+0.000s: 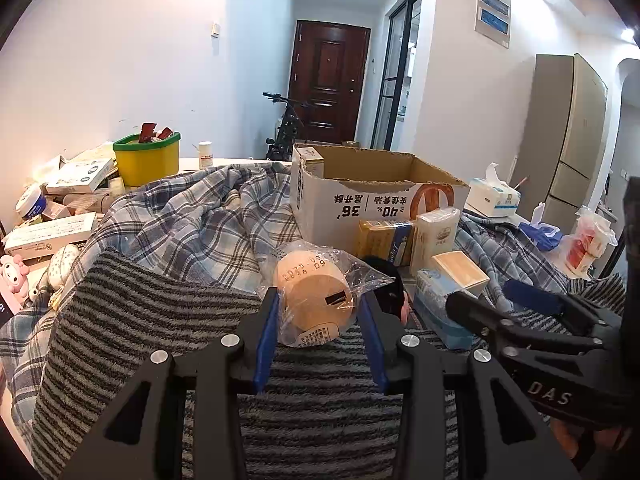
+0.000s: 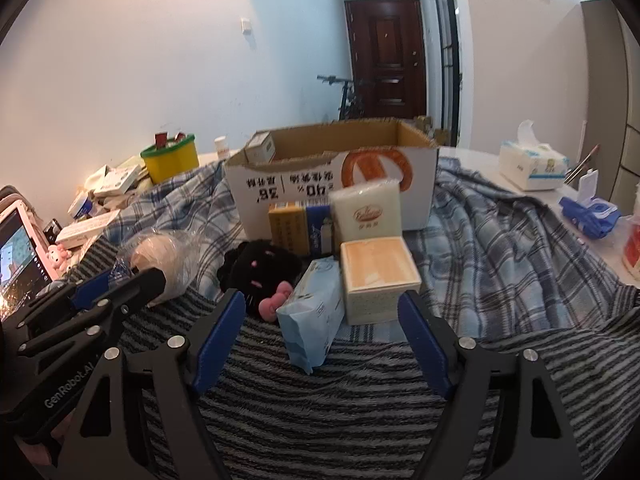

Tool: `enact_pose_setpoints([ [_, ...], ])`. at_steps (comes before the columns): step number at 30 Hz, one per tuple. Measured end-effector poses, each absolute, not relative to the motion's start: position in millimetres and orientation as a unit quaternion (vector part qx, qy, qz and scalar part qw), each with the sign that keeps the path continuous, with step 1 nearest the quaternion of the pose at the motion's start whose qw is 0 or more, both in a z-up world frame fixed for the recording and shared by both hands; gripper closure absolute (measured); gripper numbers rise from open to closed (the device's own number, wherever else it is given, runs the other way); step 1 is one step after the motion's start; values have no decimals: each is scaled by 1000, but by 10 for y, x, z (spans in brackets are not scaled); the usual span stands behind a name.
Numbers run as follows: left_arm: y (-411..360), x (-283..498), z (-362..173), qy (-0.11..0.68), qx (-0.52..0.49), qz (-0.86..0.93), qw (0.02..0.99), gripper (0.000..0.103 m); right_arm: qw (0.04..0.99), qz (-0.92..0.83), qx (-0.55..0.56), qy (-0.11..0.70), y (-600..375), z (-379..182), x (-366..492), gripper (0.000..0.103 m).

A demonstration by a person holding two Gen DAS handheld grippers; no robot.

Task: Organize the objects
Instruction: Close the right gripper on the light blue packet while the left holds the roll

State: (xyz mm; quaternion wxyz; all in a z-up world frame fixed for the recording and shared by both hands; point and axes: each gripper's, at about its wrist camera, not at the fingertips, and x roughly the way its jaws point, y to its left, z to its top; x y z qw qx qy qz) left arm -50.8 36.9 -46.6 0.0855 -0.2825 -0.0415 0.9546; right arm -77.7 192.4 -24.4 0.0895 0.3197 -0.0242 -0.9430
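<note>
Blanket: a blue checked blanket covers most of the table, with a grey striped towel lying on top of it at the near side.
Big box: an open cardboard box stands on the blanket, behind the small things. A little white box sits in its left back corner.
Yellow tub: a yellow tub with a green rim stands far left by the wall, next to a heap of flat boxes.
Tissues: a tissue pack sits far right on the bare table.
Small packs: a yellow and blue box and a white pack lean on the big box. In front of them are a cream box and a light blue pack, touching each other.
Toy: a black plush toy with a pink bow lies just left of the blue pack.
Left gripper: the left gripper is squeezing a tan roll in a clear bag, one finger on each side.
Right gripper: the right gripper has its fingers wide apart, holding nothing, with the blue pack and cream box between the tips.
</note>
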Motion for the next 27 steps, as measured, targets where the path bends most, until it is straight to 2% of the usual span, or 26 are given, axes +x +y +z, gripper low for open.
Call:
enact_pose_setpoints([
  [7, 316, -526, -478, -62, -287, 951, 94, 62, 92, -938, 333, -3, 1808, -289, -841, 30],
  [14, 305, -526, -476, -67, -286, 951, 96, 62, 86, -929, 360, -4, 1786, -372, -974, 47],
  [17, 285, -532, -480, -72, -287, 950, 98, 62, 80, -927, 367, -10, 1817, -395, -993, 47],
  [19, 298, -531, -478, -69, -286, 951, 97, 62, 77, -926, 369, -13, 1828, -399, -996, 54],
  [21, 282, -532, -481, -68, -286, 951, 96, 62, 79, -925, 372, -14, 1828, -405, -1001, 69],
  [26, 285, -535, -484, -66, -286, 951, 95, 62, 100, -925, 366, -22, 1844, -390, -974, 74],
  [27, 283, -535, -482, -67, -286, 951, 95, 62, 100, -927, 361, -23, 1848, -374, -950, 78],
])
